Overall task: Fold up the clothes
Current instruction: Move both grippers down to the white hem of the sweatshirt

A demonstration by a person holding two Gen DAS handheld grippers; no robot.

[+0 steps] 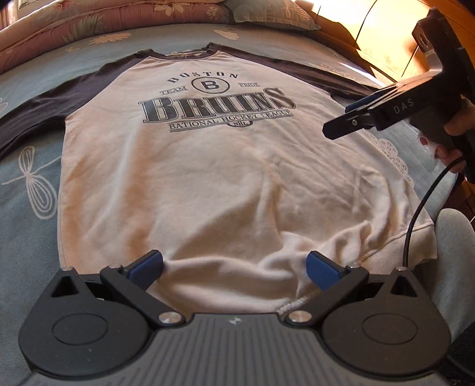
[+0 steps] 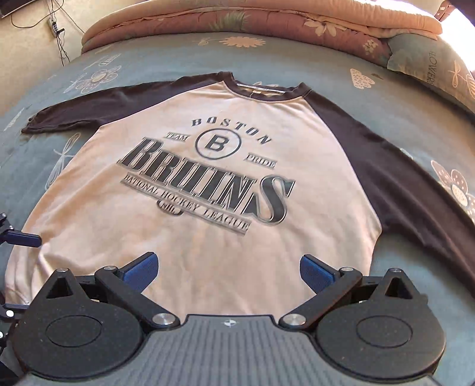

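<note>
A cream shirt [image 1: 190,166] with dark sleeves and a "Boston Bruins" print lies flat, front up, on the bed; it also shows in the right wrist view [image 2: 190,237]. My left gripper [image 1: 234,268] is open, its blue pads on either side of the rumpled bottom hem, holding nothing. My right gripper [image 2: 228,271] is open above the lower right part of the shirt body. In the left wrist view the right gripper [image 1: 341,127] hangs above the shirt's right side. The left gripper's fingertip [image 2: 22,239] shows at the left edge of the right wrist view.
The bed has a blue-grey floral sheet [image 2: 166,59]. A folded quilt [image 2: 237,20] and a pillow [image 2: 430,62] lie at the head. A wooden headboard or cabinet [image 1: 383,35] stands at the right. A black cable [image 1: 415,213] hangs from the right gripper.
</note>
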